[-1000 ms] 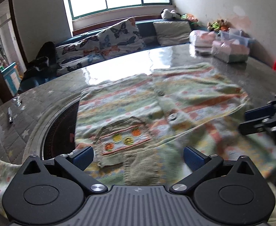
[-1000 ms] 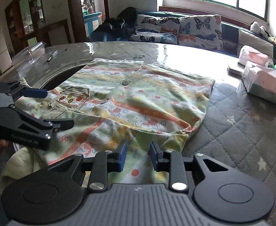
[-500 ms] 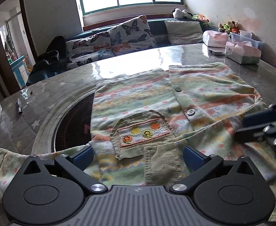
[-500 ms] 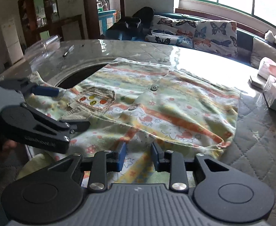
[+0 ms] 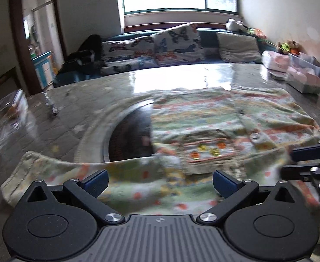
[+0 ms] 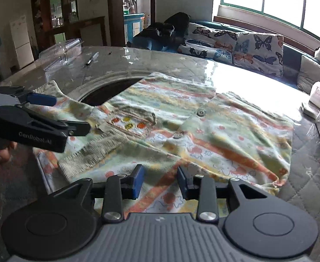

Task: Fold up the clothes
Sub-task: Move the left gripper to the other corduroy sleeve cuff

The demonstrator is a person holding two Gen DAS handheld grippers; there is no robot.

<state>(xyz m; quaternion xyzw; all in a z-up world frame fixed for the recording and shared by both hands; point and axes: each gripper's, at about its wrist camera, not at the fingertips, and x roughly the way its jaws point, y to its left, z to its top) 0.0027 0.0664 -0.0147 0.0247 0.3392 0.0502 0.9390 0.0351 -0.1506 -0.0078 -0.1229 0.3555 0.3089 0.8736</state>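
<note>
"What is that on the table (image 6: pixel 308 170)?"

"A little shirt (image 6: pixel 214 131) with green, yellow and orange stripes. It lies spread out, front up, a bit wrinkly."

"Does it have a pocket?"

"Yes, a small pocket (image 6: pixel 131 122) with coloured dots. There are buttons (image 6: pixel 201 112) down the middle, and one sleeve (image 5: pixel 57 172) sticks out sideways."

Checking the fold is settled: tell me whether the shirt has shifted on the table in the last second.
Cannot tell. The shirt lies over the same part of the round hole in the table; both cameras swung, so any slip is hidden.
</note>
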